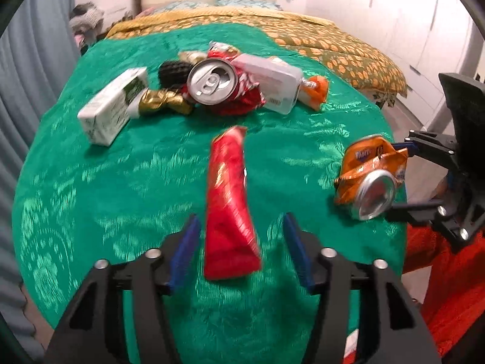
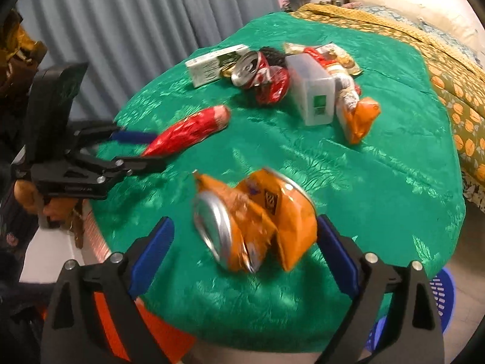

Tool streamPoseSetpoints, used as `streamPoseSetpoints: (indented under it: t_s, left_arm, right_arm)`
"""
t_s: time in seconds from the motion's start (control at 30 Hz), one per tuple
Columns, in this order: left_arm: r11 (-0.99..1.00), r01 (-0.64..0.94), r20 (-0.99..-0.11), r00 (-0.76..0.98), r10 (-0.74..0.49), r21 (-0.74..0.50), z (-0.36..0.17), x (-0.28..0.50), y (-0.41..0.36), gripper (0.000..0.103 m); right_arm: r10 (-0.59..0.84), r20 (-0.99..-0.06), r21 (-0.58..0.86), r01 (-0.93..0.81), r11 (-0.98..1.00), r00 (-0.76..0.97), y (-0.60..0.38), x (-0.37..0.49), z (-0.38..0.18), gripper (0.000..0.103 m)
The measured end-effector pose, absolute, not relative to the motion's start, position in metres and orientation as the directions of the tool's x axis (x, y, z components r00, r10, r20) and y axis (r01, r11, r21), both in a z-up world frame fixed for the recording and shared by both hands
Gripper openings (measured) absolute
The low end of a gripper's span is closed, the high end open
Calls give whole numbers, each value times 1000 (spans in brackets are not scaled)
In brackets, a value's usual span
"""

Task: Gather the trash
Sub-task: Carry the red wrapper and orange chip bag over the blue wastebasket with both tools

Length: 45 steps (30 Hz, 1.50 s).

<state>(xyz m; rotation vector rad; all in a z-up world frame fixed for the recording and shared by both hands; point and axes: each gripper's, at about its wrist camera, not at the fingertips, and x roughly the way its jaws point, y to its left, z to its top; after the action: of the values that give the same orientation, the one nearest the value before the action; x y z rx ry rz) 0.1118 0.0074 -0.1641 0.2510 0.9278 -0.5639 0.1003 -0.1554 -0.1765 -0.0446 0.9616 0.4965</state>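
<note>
A long red snack wrapper (image 1: 230,200) sits between the blue pads of my left gripper (image 1: 241,221), with a gap on each side; the jaws are open. It looks blurred over the green cloth (image 1: 91,182). A crushed orange soda can (image 2: 254,221) lies between the pads of my right gripper (image 2: 244,223), also open. The can's right side is close to one pad and the other pad stands well apart. In the right wrist view, my left gripper (image 2: 154,150) is at the left by the red wrapper (image 2: 194,130). In the left wrist view, my right gripper (image 1: 400,179) flanks the orange can (image 1: 369,176).
Farther back on the cloth is a pile: a white carton (image 1: 112,106), a crushed red can (image 1: 212,82), a clear plastic box (image 1: 272,82), an orange packet (image 1: 318,91), a gold wrapper (image 1: 163,103). A blue basket (image 2: 442,297) stands below the near right edge. Curtain at the left, bed behind.
</note>
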Motion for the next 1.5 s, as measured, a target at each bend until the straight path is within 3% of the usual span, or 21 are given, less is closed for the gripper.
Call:
streamPoseSetpoints:
  t_s: [0.27,0.3,0.37,0.47,0.53,0.77,1.07,1.37,1.5]
  left_arm:
    - [806,591,-838,456,-301,33,-174,146,-14,58]
    - [804,594,-844,451,-292,39,-176,149,-14,56]
    - [804,594,-847,439,-299,24,-178,151,-11,40]
    - [825,565,-844,435,-314,-16,-174,152,-5,22]
    - [835,549,-837,441,-325,-35,-170,149,-1,17]
    - [842,528,-798,458,-391,-109,-150,131,-19,12]
    - [751,630,-746,400,-533,-199,-120,107,-124,11]
    - [617,724,-775,185,-604,-308,-146,79,-273,12]
    - [600,722,-805,100,-585,-346,-179,73,-326,12]
  right_arm:
    - [397,-819,176,-479,860,414,-153,112,-178,91]
    - [393,-826,170,-484,858,405,-151,112,-178,83]
    - [371,-838,153,-481,864,400,-149,112,-178,59]
    - [363,-829,157,-446,881,426,-154,109,-173,58]
    - [375,-809,175,-424,889,453,-160,105,-167,58]
    - [338,-749,176,-321,930,570,-194,96,-145,58]
    - [155,-734,159,-55,986,662,-317,78,-133,58]
    - [-184,-838,-50,263,964,514,-448,50,-195,58]
    - [-216,-869,-49,357,933,444,-488,40,-222,58]
